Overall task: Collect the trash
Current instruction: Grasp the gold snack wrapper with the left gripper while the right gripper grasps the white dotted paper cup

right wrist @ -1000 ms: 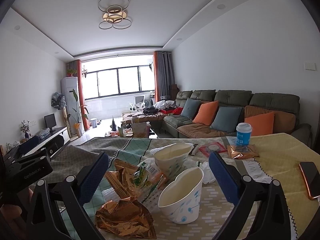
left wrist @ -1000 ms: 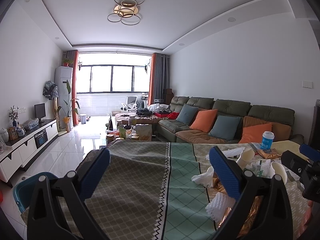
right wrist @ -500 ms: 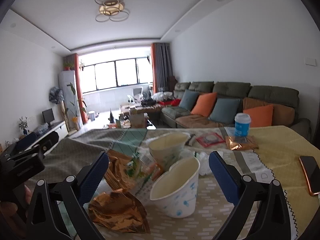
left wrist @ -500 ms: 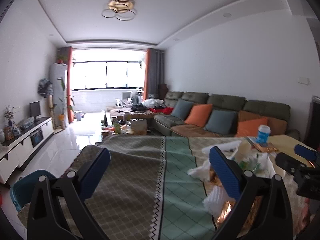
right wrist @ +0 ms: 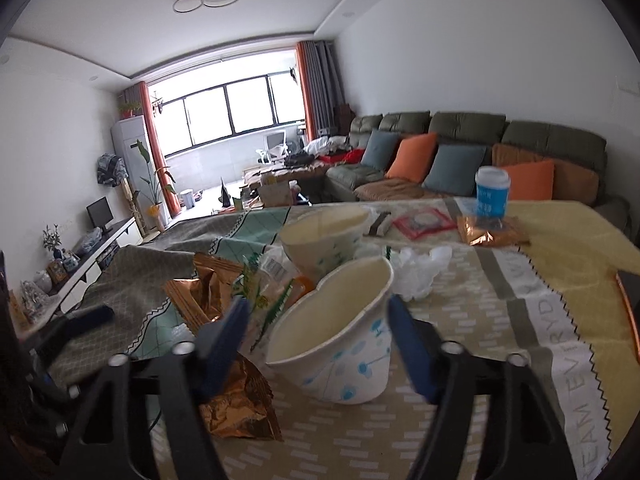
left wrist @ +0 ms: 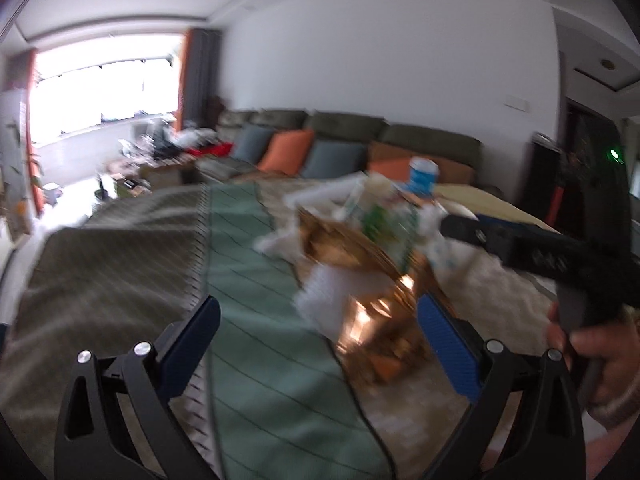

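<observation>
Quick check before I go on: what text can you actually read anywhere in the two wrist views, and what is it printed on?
"EAM EVERYD": on the tablecloth's white band, cut off at both ends.
Blue cup: white print on its label, too small to read.
Green-and-white snack wrapper: barcode label and print, unreadable.
Red packet: no legible text.
Left wrist view: too blurred to read anything.

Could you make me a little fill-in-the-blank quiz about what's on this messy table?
1. The right gripper is closing around a white paper ____ with blue print.
2. The blue lidded cup stands on a ____ foil wrapper.
3. The orange cushions rest on a green ____.
4. The left gripper has nothing between its pads, so it is ____.

Missing words: cup; gold; sofa; open
</observation>
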Demonstrator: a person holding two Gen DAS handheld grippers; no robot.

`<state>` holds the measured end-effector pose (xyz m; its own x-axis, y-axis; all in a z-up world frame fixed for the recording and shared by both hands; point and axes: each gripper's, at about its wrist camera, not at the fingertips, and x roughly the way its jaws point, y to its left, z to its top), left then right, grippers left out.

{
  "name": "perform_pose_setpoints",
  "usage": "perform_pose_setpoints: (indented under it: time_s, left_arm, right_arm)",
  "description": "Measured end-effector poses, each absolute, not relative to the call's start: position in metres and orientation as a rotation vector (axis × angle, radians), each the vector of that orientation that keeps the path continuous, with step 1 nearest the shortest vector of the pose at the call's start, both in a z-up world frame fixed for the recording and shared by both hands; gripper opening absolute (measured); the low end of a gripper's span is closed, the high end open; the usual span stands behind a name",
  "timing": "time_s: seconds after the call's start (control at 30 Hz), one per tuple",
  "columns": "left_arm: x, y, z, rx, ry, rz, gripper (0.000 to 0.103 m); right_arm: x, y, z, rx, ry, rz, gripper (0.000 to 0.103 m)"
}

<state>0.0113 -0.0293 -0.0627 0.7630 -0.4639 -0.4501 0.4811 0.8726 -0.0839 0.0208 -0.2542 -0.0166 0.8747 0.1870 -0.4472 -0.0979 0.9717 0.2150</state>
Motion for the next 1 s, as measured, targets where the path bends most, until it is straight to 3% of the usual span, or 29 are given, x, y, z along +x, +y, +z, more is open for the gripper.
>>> perform_pose_setpoints:
  time_s: [0.2,0.23,0.4,0.63,1.0]
  left_arm:
    - [0.017,-0.042,-0.085,0.027,0.594,-0.651,0.064]
    - [0.019,-0.043,-0.088,0.017,0.613,-0.670,0.060]
    - [0.024,-0.043,-0.098,-0.010,0.661,-0.705,0.025]
    - [0.010,-0.033,-0.088,-0.029,0.631,-0.740,0.019]
    - [-0.012,0.016,-0.058,-0.094,0.531,-0.695,0.019]
  right_arm:
    - [0.025,-0.271,-0.017,0.245,0.508,0.171,0.038]
    - [0.025,-0.272,-0.016,0.249,0.509,0.174,0.037]
    - [0.026,-0.282,-0.012,0.265,0.495,0.189,0.032]
    - [0.025,-0.287,-0.004,0.267,0.469,0.195,0.026]
    - [0.017,-0.283,0.030,0.277,0.373,0.256,0.025]
